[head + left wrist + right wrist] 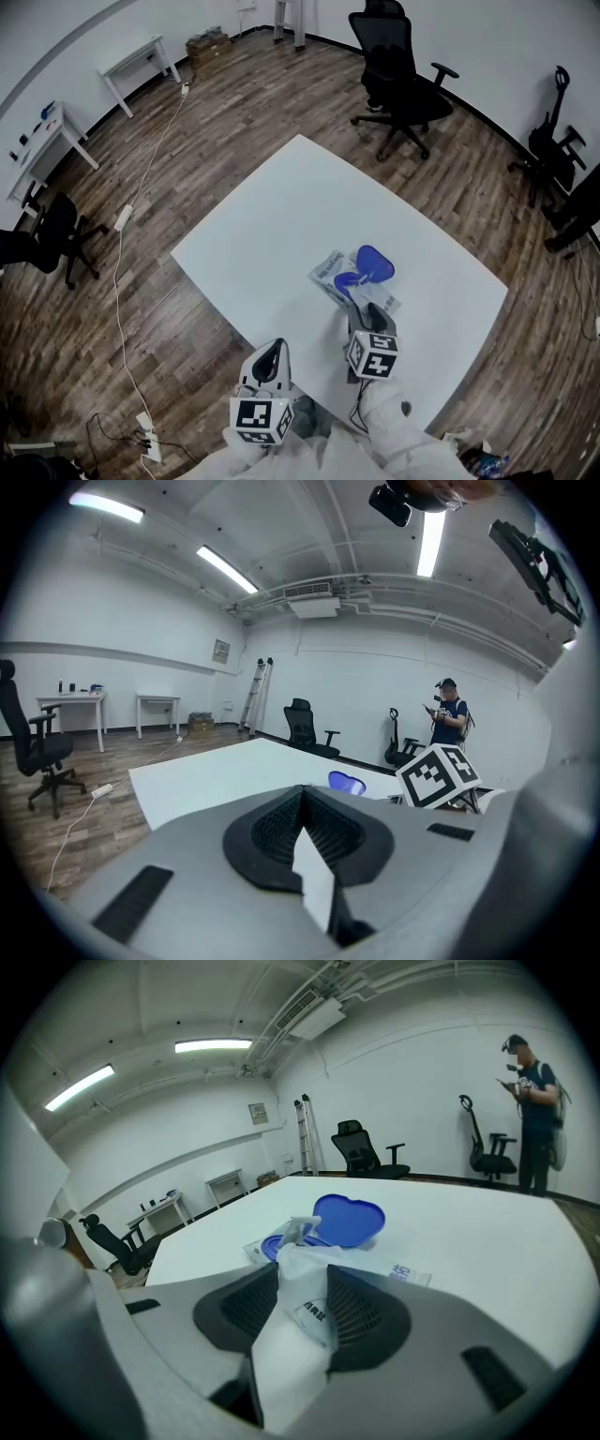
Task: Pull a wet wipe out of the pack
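Observation:
A wet wipe pack (328, 273) lies on the white table (281, 216), its blue lid (376, 262) flipped open. My right gripper (366, 311) sits at the pack's near end. In the right gripper view its jaws (301, 1267) are shut on the pack's white printed end (314, 1314). Beyond them a wipe (302, 1230) sticks up from the opening beside the blue lid (350, 1220). My left gripper (274, 350) hovers at the table's front edge, apart from the pack. Its tips (302, 795) meet, with a white sliver showing between the pads. The blue lid (346, 782) shows past them.
A black office chair (398, 80) stands beyond the table's far side and another (54, 234) at the left. A cable with a power strip (124, 217) runs over the wood floor. White desks (141, 58) line the back wall. A person (532, 1115) stands far off.

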`<state>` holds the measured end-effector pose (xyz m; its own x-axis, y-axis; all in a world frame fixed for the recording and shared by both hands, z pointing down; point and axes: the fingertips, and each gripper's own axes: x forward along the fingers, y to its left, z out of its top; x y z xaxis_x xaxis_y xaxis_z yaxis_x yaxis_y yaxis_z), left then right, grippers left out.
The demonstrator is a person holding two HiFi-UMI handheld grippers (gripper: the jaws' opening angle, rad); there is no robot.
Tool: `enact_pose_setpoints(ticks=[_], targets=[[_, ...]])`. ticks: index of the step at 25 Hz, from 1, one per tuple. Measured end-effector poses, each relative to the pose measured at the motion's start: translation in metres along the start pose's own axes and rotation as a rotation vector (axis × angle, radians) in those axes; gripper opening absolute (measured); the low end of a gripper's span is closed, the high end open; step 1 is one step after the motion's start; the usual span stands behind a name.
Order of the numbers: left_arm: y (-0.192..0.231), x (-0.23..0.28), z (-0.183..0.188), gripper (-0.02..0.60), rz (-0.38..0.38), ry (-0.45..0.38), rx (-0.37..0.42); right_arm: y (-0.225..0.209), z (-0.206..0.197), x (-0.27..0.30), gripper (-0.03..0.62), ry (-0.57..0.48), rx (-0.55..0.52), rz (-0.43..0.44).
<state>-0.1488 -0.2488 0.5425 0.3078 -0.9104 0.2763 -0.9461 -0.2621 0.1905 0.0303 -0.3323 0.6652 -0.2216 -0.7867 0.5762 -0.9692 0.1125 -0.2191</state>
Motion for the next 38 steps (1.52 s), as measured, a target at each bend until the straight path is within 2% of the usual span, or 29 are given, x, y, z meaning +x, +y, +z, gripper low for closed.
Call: enact_pose_setpoints(ticks=[13,29,38], targets=[[0.0013,0.0050,0.0008,0.000,-0.001,0.002,-0.006,0.0011,-0.0008,0.0031,0.163,0.009,-0.004,0.004],[0.0056,0.0015,-0.0005,0.000,0.019,0.004,-0.011,-0.0018,-0.0015,0.0013,0.056,0.011,-0.016,-0.010],[0.0068,-0.0001,-0.0002,0.000,0.023,0.001,-0.009,-0.0040,-0.0012,0.0007,0.017,0.014,-0.031,-0.011]])
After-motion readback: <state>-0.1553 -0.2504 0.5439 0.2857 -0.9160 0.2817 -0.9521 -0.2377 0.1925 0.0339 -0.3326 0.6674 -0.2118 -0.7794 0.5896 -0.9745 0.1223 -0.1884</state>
